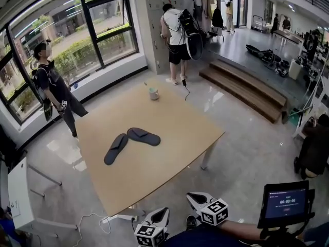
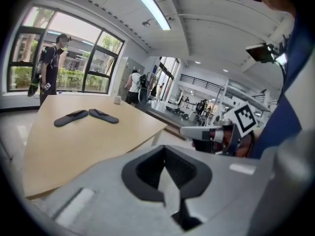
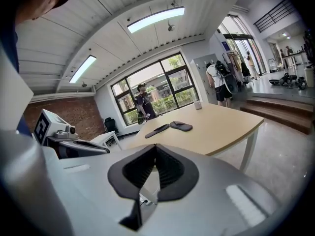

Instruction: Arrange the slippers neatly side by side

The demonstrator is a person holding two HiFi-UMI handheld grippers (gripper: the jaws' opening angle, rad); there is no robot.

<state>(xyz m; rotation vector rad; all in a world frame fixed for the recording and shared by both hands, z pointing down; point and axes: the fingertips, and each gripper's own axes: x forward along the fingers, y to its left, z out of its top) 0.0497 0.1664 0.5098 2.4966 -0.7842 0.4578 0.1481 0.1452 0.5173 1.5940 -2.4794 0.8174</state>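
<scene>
Two dark slippers lie on the light wooden table (image 1: 169, 153), meeting in a V: one (image 1: 116, 148) toward the left, the other (image 1: 144, 136) to its right. From the left gripper view they (image 2: 71, 117) (image 2: 103, 115) show far off on the tabletop, and likewise from the right gripper view (image 3: 157, 130) (image 3: 181, 126). My left gripper (image 1: 162, 211) (image 2: 166, 156) and right gripper (image 1: 194, 195) (image 3: 155, 154) are both shut and hold nothing. They hang below the table's near edge, well short of the slippers.
A white mug (image 1: 153, 93) stands at the table's far end. One person (image 1: 51, 86) stands by the window at left, another (image 1: 177, 40) at the lockers behind the table. Wooden steps (image 1: 247, 89) lie to the right, a white cabinet (image 1: 20, 199) at near left, a tablet screen (image 1: 285, 202) at near right.
</scene>
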